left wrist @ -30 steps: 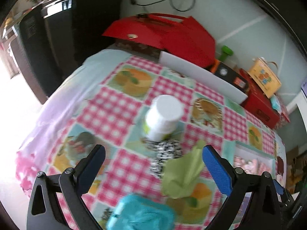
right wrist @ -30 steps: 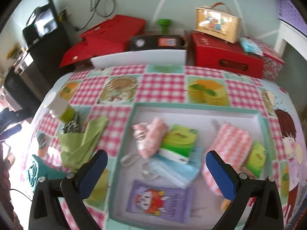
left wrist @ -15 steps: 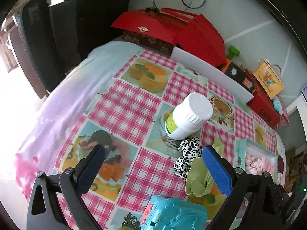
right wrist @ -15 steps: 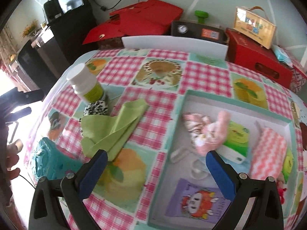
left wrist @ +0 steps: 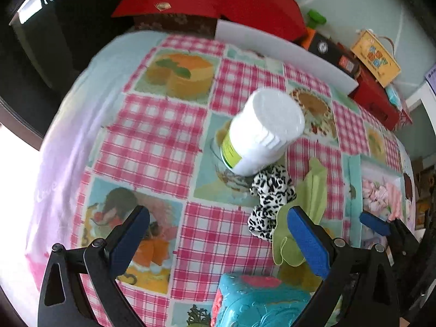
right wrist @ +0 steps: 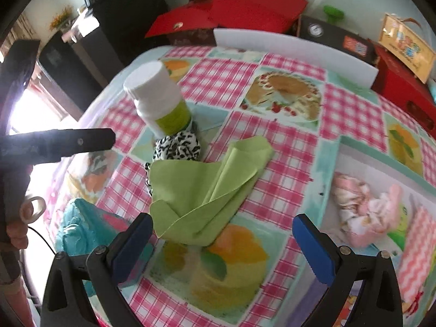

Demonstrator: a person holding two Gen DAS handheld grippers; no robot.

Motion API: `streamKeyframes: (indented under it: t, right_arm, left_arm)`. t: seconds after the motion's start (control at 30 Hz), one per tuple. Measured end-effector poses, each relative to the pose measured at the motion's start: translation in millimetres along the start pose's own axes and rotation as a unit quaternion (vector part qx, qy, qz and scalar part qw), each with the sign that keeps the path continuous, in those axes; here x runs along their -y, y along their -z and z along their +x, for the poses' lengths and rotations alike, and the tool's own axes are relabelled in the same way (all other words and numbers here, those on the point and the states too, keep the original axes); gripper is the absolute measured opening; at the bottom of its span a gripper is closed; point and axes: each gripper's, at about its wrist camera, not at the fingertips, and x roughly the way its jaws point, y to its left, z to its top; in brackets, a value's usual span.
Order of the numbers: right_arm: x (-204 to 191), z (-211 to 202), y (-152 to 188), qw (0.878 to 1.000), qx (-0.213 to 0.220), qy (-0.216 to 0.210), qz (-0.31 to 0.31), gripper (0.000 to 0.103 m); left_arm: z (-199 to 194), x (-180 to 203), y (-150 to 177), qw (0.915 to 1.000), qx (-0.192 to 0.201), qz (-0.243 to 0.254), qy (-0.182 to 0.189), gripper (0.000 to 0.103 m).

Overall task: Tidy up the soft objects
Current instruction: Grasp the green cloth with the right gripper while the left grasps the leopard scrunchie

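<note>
A folded green cloth (right wrist: 207, 190) lies on the checked tablecloth, just ahead of my open right gripper (right wrist: 222, 224), which holds nothing. Behind the cloth, a black-and-white spotted soft piece (right wrist: 177, 144) touches a white bottle with a green label (right wrist: 158, 98). My left gripper (left wrist: 215, 220) hangs open and empty above the tablecloth, with the spotted piece (left wrist: 269, 199) and the green cloth (left wrist: 308, 212) near its right finger. The bottle (left wrist: 259, 133) stands ahead of it. A teal-rimmed tray (right wrist: 327, 185) at the right holds a pink cloth bundle (right wrist: 365, 209) and other soft packs.
A teal box (right wrist: 87, 231) sits at the table's near left corner, close under the left gripper (right wrist: 68, 141). A white board (right wrist: 294, 46), red boxes (right wrist: 245, 2) and a black cabinet stand beyond the far edge. The tablecloth drops off at the left.
My right gripper has swung left from above the tray to the green cloth. The left gripper has come closer to the bottle. Both stay open.
</note>
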Motion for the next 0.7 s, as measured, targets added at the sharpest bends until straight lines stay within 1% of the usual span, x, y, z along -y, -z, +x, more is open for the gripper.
streamKeyframes:
  t: [0.1, 0.3, 0.4, 0.53, 0.7]
  right_arm:
    - [-1, 14, -2, 1.0, -0.021, -0.004, 0.003, 0.103]
    - [7, 31, -8, 0.999, -0.042, -0.021, 0.026, 0.103]
    - [7, 40, -11, 0.998, -0.054, -0.015, 0.022, 0.103]
    - [3, 50, -15, 0.997, -0.067, -0.014, 0.019, 0.099]
    - [-8, 62, -23, 0.997, -0.08, -0.009, 0.013, 0.091]
  left_arm:
    - [8, 0, 2, 0.9999, -0.011, -0.002, 0.002, 0.101]
    - [22, -5, 0, 0.9992, -0.035, -0.017, 0.008, 0.101]
    - [26, -7, -1, 0.999, -0.041, -0.016, 0.006, 0.101]
    - [29, -7, -2, 0.9989, -0.045, -0.012, 0.006, 0.101]
    - [33, -10, -5, 0.9987, -0.049, -0.013, 0.006, 0.101]
